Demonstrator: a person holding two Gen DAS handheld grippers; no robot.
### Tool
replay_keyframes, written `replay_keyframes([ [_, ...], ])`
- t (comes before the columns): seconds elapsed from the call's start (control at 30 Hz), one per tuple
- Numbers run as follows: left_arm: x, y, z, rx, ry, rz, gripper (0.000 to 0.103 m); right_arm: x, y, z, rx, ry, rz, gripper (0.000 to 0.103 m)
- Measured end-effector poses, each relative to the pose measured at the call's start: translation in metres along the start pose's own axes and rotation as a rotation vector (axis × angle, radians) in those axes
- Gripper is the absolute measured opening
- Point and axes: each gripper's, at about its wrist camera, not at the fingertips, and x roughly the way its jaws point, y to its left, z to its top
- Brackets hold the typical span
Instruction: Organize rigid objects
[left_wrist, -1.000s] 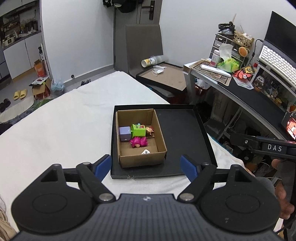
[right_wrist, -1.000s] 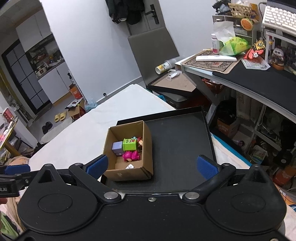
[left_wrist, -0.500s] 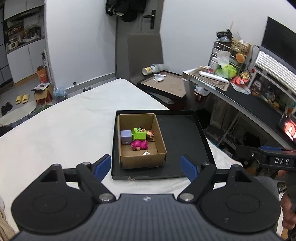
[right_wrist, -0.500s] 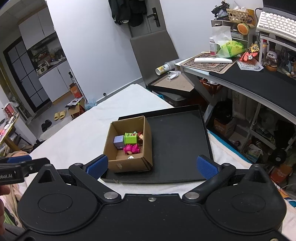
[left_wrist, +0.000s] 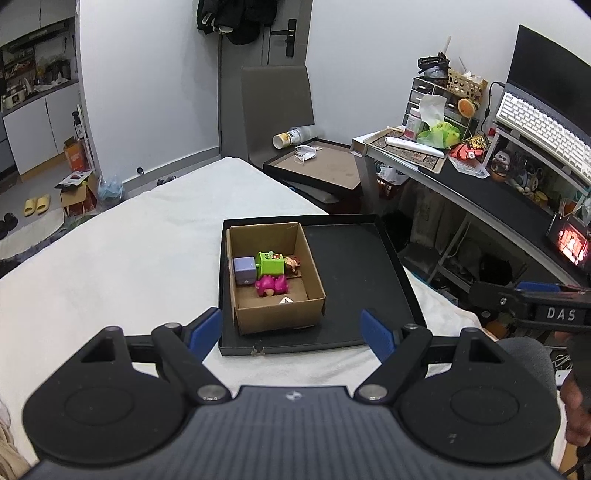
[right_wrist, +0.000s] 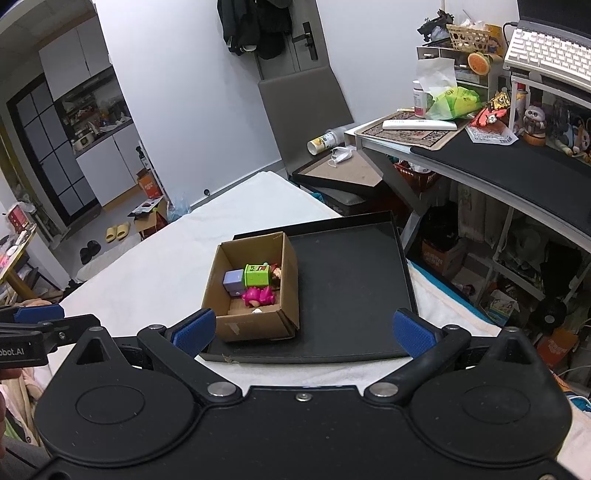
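Observation:
A brown cardboard box (left_wrist: 280, 317) stands in the left part of a black tray (left_wrist: 354, 266) on the white bed. Inside it lie a purple cube (left_wrist: 243, 269), a green cube (left_wrist: 270, 263), a pink toy (left_wrist: 271, 285) and a small figure (left_wrist: 291, 263). The box (right_wrist: 255, 325), tray (right_wrist: 351, 280), purple cube (right_wrist: 233, 281), green cube (right_wrist: 256, 275) and pink toy (right_wrist: 258, 296) also show in the right wrist view. My left gripper (left_wrist: 291, 330) is open and empty, short of the tray's near edge. My right gripper (right_wrist: 301, 330) is open and empty, also back from the tray.
A cluttered desk (left_wrist: 517, 199) with a keyboard (left_wrist: 543, 125) stands to the right of the bed. A grey chair (left_wrist: 277, 107) and a flat board (left_wrist: 325, 166) stand beyond the bed's far end. The white bed (left_wrist: 129, 258) spreads to the left.
Both grippers have drawn back and up from the tray, so box and tray look smaller and farther. Both stayed open. The toys in the box have not moved.

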Motion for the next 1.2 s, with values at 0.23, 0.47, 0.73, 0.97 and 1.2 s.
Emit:
replay_keyframes([
  [0.23,0.001,-0.002,-0.001,0.001,-0.005,-0.003,0.088,-0.002,0.007,0.001,-0.021,0.000,-0.002,0.103],
  [0.47,0.004,-0.002,-0.001,0.006,0.008,0.010,0.097,-0.001,0.010,0.002,-0.034,-0.003,-0.009,0.103],
  [0.73,0.003,-0.002,-0.003,0.005,0.014,-0.010,0.098,-0.004,0.015,0.002,-0.048,-0.010,-0.017,0.103],
  [0.97,0.001,0.000,-0.001,-0.001,0.001,0.000,0.102,-0.005,0.017,0.003,-0.054,-0.012,-0.021,0.103],
  [1.2,0.001,0.001,-0.001,-0.005,0.003,-0.005,0.102,-0.006,0.018,0.004,-0.061,-0.013,-0.020,0.103],
])
